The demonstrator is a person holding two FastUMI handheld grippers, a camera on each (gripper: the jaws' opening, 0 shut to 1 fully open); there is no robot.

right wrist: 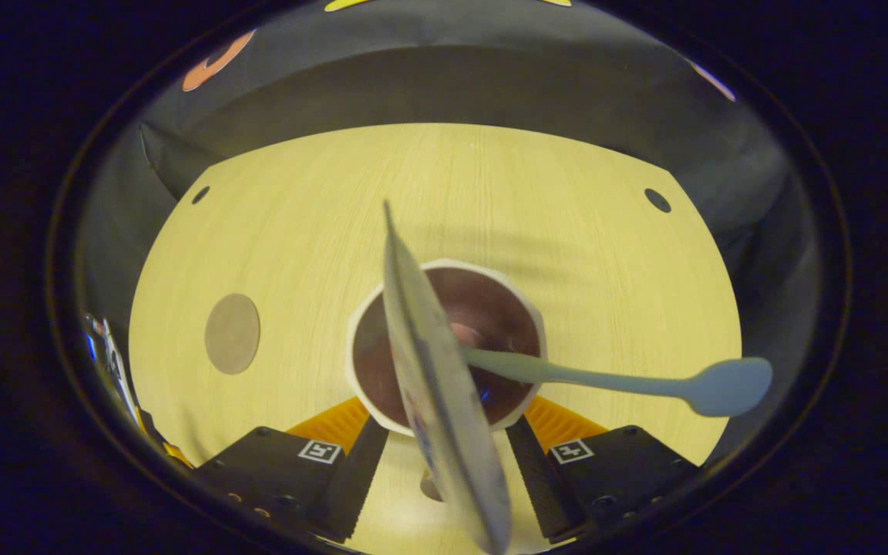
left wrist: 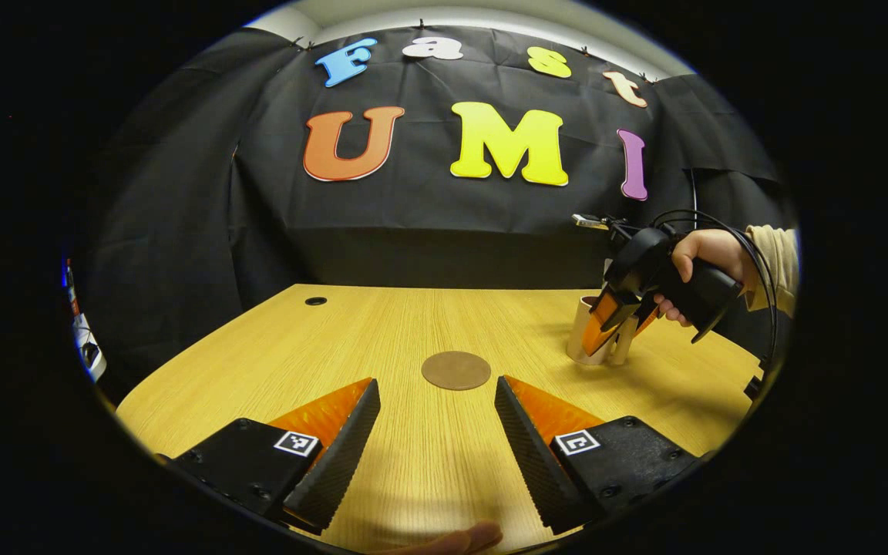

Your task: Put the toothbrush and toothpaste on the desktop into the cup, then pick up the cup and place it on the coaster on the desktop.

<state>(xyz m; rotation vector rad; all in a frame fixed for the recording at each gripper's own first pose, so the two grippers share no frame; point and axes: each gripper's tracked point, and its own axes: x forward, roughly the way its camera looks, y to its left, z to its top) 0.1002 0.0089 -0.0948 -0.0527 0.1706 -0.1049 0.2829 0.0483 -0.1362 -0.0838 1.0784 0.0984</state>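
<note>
Now my right gripper [right wrist: 436,455] straddles the cup [right wrist: 444,347], jaws spread, not yet gripping; toothpaste tube [right wrist: 432,362] and toothbrush [right wrist: 606,378] stand inside. I should close squarely on its wall, lift level, carry it to the coaster [left wrist: 455,370]. My left gripper [left wrist: 436,439] idles, released.

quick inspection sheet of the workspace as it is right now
surface: wooden desk, two grommet holes at the back
job's things: toothbrush and toothpaste stand in the cup; coaster bare, apart from the cup
clutter: nothing seen
grippers: left gripper open over the desk; right gripper open, fingers either side of the cup, held by a hand
cables: black ones loop from the right gripper
surroundings: black cloth wall
</note>
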